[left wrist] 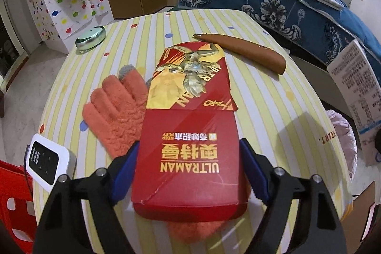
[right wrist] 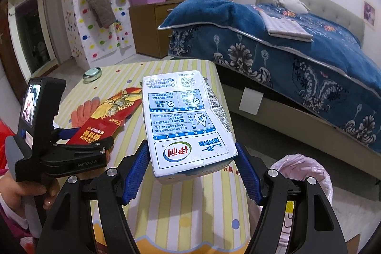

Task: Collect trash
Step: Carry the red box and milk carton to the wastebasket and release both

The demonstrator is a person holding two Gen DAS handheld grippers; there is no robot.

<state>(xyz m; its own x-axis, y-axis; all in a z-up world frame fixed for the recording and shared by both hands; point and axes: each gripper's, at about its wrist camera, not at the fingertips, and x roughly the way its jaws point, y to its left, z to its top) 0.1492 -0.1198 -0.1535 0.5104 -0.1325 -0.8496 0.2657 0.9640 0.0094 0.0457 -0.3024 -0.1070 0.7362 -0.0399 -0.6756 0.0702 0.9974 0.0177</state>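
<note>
Left wrist view: left gripper (left wrist: 189,173) clamped on the near end of the red Ultraman box (left wrist: 188,154), jaws pressing both long sides, probably so the flattened carton lifts as one piece. Far flap resting on the striped worktop (left wrist: 273,116), overlapping the orange glove (left wrist: 114,116). Brown sheath (left wrist: 243,50) and metal tin (left wrist: 91,37) lying well apart, farther back. White device (left wrist: 45,162) near the left edge.

Right wrist view: right gripper (right wrist: 191,170) grasping the white milk carton (right wrist: 185,120), jaws closed on its near corners, carton raised clear of the worktop, likely ready for carrying. Shows what the other barely catches: the pink-lined bin (right wrist: 307,173) down on the floor beside the worktop, just right of the carton. Also the left gripper from outside, box angled in it. Bed (right wrist: 297,44) beyond.
</note>
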